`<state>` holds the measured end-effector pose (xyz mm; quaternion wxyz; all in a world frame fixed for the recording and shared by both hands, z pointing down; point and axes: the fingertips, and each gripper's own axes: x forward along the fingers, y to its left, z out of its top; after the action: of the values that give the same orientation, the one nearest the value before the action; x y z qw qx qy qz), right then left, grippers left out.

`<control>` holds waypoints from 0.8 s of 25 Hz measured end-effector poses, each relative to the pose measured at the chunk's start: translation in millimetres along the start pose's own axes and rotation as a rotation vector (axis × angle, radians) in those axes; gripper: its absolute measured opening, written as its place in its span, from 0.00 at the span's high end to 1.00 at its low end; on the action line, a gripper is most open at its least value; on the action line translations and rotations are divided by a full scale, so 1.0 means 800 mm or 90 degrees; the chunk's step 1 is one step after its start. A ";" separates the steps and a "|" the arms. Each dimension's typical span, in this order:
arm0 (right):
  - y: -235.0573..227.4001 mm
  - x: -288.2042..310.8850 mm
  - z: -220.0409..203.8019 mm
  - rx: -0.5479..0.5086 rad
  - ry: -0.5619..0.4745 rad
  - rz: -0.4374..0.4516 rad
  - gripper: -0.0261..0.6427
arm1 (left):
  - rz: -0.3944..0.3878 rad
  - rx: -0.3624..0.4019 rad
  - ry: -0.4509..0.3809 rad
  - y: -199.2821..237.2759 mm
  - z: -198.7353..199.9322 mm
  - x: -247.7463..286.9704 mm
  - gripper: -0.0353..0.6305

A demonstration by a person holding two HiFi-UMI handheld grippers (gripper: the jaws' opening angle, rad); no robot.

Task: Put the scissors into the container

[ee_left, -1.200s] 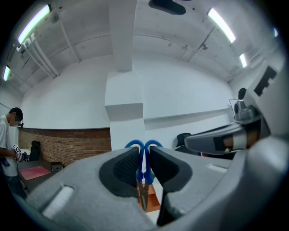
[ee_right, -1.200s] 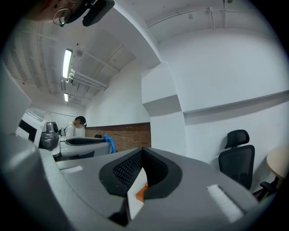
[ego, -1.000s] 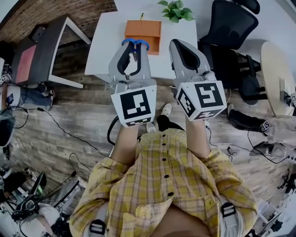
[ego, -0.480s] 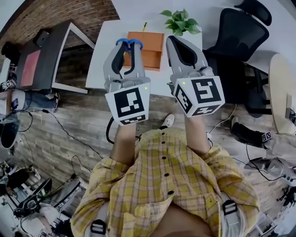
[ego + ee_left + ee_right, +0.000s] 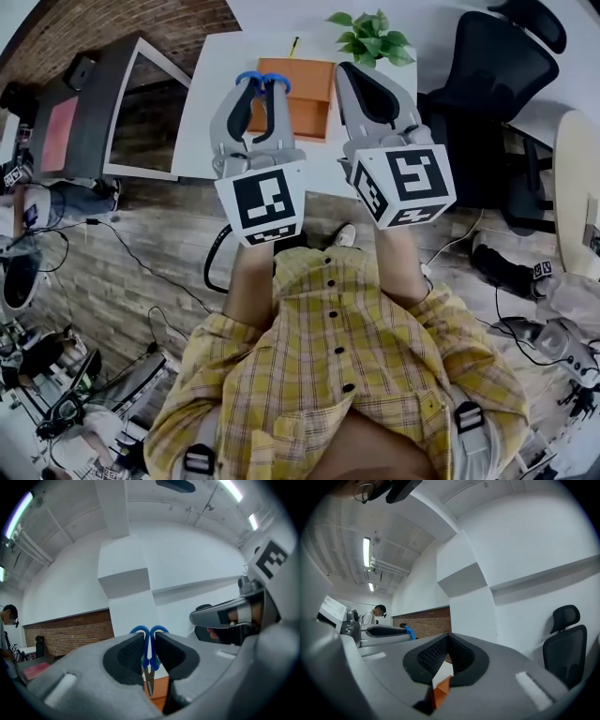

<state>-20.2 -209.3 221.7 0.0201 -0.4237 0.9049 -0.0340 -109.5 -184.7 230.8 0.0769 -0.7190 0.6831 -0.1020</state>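
Note:
Scissors with blue handles (image 5: pixel 262 81) are clamped between the jaws of my left gripper (image 5: pixel 262 91), handles up and away from me. In the left gripper view the blue loops (image 5: pixel 149 633) stick out above the pads and the blades (image 5: pixel 148 682) point down toward the orange container (image 5: pixel 158 692). The orange container (image 5: pixel 306 94) is an open box on the white table (image 5: pixel 211 112); the scissors hang over its left edge. My right gripper (image 5: pixel 354 82) hovers beside the box's right edge, shut with nothing in it, pads meeting at the tip (image 5: pixel 448 641).
A potted plant (image 5: pixel 371 41) stands behind the box, and a yellow pencil (image 5: pixel 294 45) lies near it. A black office chair (image 5: pixel 497 66) is to the right. A dark desk (image 5: pixel 80 112) is to the left. A person (image 5: pixel 8 616) stands far off to the left.
Both grippers have moved forward toward the table. The scissors went from the box's near-left corner to over its left edge. The grip has stayed the same.

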 end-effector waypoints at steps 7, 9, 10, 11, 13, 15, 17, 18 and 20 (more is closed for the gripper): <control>-0.014 0.033 -0.029 0.026 0.021 -0.035 0.95 | -0.056 0.012 0.035 0.004 -0.030 0.038 0.83; -0.018 0.041 -0.039 0.033 0.029 -0.045 0.95 | -0.069 0.017 0.045 0.004 -0.043 0.046 0.83; -0.019 0.044 -0.045 0.034 0.035 -0.049 0.95 | -0.076 0.018 0.051 0.004 -0.050 0.050 0.83; -0.019 0.046 -0.051 0.034 0.041 -0.053 0.95 | -0.083 0.019 0.058 0.004 -0.058 0.054 0.83; -0.020 0.052 -0.062 0.034 0.053 -0.060 0.95 | -0.099 0.023 0.071 0.005 -0.073 0.062 0.83; -0.022 0.058 -0.071 0.032 0.064 -0.066 0.95 | -0.113 0.029 0.081 0.006 -0.085 0.071 0.83; -0.024 0.063 -0.078 0.030 0.072 -0.070 0.95 | -0.126 0.037 0.090 0.006 -0.097 0.079 0.83; -0.023 0.066 -0.082 0.030 0.074 -0.069 0.95 | -0.132 0.041 0.097 0.007 -0.104 0.082 0.83; -0.020 0.074 -0.090 0.031 0.081 -0.066 0.95 | -0.138 0.047 0.111 0.011 -0.118 0.088 0.83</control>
<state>-50.7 -261.8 294.1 -0.0291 -0.4664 0.8801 -0.0838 -138.7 -253.0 322.7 0.0324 -0.7739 0.6011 -0.1968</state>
